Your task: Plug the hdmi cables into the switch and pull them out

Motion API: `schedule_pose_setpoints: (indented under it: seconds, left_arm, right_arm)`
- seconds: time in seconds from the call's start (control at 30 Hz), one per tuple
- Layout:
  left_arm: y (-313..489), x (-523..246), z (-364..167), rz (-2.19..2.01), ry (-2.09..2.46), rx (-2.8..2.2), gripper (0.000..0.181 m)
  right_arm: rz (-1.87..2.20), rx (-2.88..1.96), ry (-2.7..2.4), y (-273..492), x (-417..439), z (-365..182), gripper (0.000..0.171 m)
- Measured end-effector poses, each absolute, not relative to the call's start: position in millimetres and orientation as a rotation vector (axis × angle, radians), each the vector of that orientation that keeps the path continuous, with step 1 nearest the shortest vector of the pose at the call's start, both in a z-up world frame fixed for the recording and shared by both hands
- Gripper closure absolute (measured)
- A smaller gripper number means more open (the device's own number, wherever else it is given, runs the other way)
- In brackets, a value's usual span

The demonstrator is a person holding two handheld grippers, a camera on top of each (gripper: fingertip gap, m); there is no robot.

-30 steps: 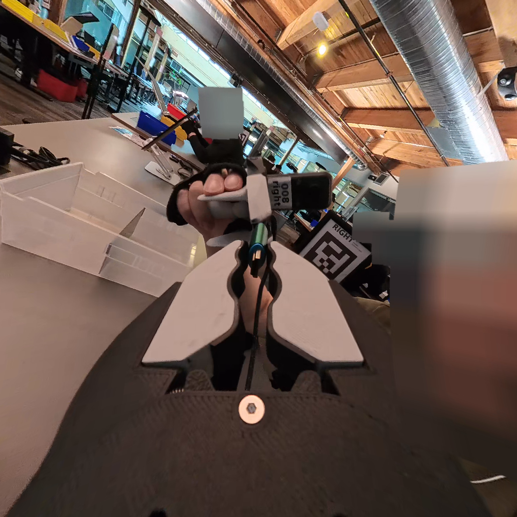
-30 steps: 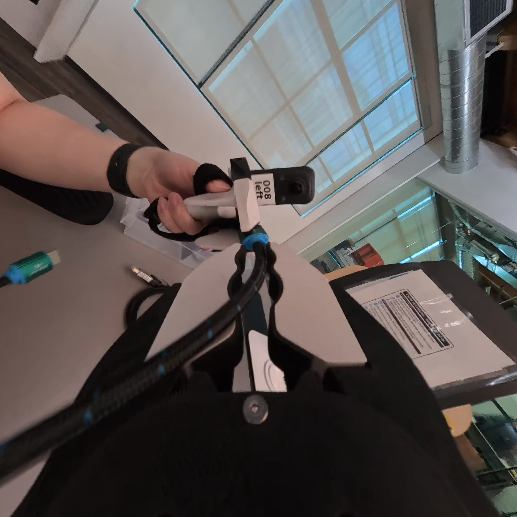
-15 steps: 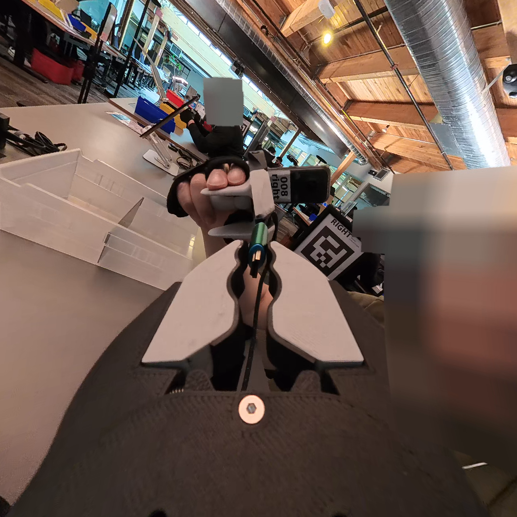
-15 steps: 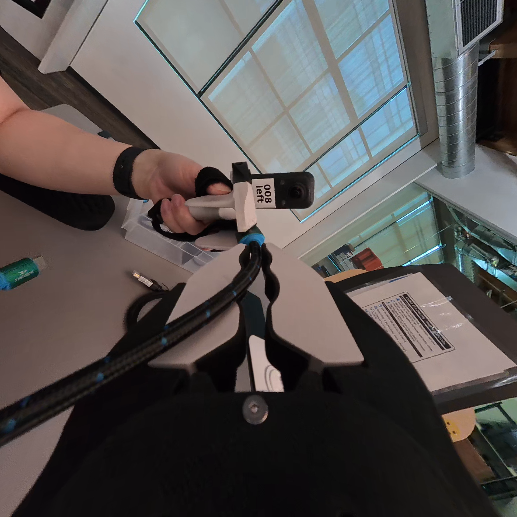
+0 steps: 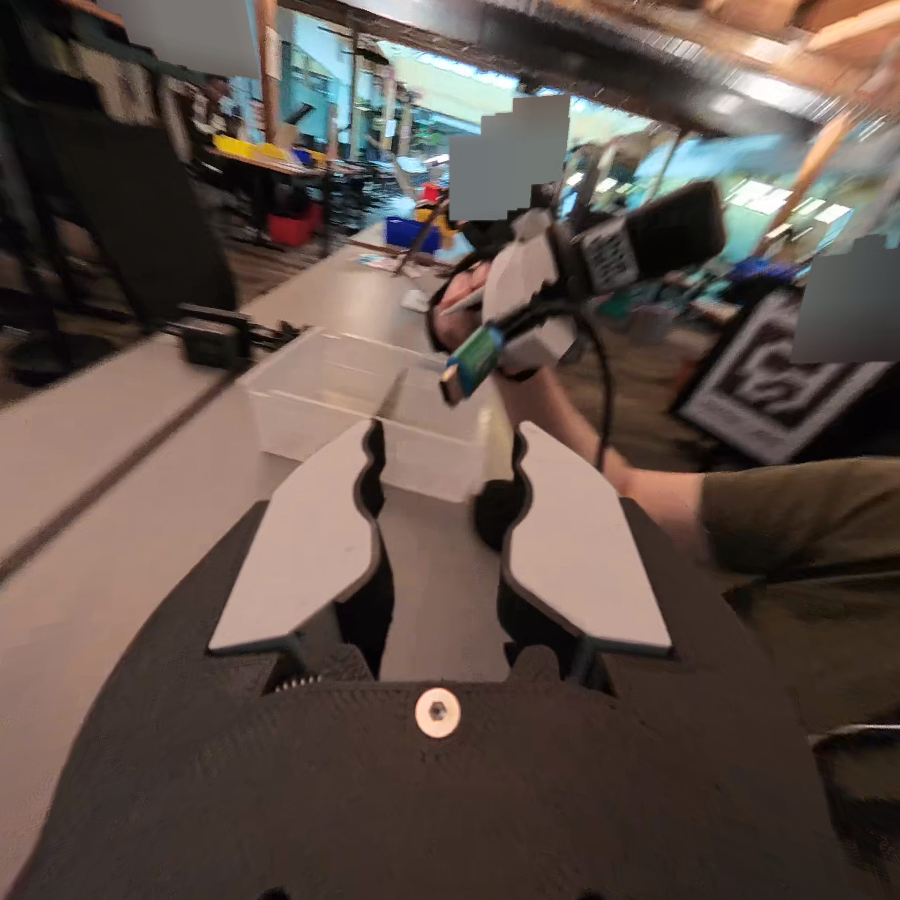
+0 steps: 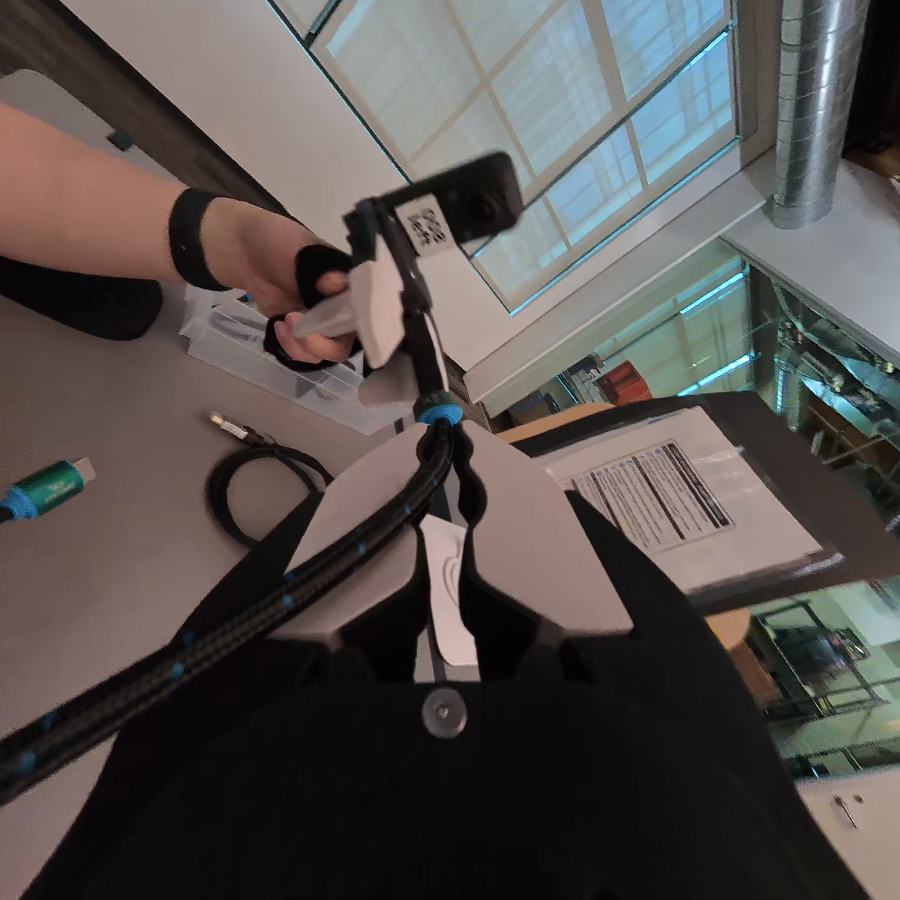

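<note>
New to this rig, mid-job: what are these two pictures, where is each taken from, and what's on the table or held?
No robot arm: a person holds a two-jawed hand tool in each hand, each with a camera looking along its jaws. The left wrist view is from the left gripper, jaws open and empty, above a grey table with a clear plastic box. Farther off, the other tool holds a green plug. The right wrist view is from the right gripper, jaws shut on a braided cable just behind that plug. On the table there lie a second green plug and a thin coiled black cable.
</note>
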State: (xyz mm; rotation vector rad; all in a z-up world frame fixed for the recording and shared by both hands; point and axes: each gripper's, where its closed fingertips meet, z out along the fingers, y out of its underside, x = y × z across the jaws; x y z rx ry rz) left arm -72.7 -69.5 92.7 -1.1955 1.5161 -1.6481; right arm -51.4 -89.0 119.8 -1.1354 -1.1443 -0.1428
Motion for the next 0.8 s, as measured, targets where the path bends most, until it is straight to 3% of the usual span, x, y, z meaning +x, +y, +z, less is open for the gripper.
schedule_pose_setpoints:
  seconds: [0.03,0.13,0.37,0.53,0.8]
  left_arm:
    - [-62.7,-71.9,88.2,-1.520,1.527,-1.173,0.124]
    - [-40.4,-67.2,62.2,-1.113,1.592,-1.153,0.115]
    - [0.4,-42.1,-40.3,-0.361,1.817,-1.174,0.115]
    - [19.3,-28.1,-94.5,-0.245,1.874,-1.211,0.123]
    - [44.9,-19.2,-128.3,-0.220,1.891,-1.247,0.127]
  right_arm:
    - [-0.158,-1.141,-1.124,-91.0,-43.4,123.6,0.163]
    - [-0.215,-1.155,-1.074,-98.5,-20.3,132.8,0.163]
    - [-0.248,-1.154,-1.008,-117.2,5.5,148.1,0.164]
    - [-0.241,-1.133,-0.984,-129.4,13.3,156.7,0.164]
    - [-0.215,-1.126,-0.955,-137.7,22.1,162.3,0.163]
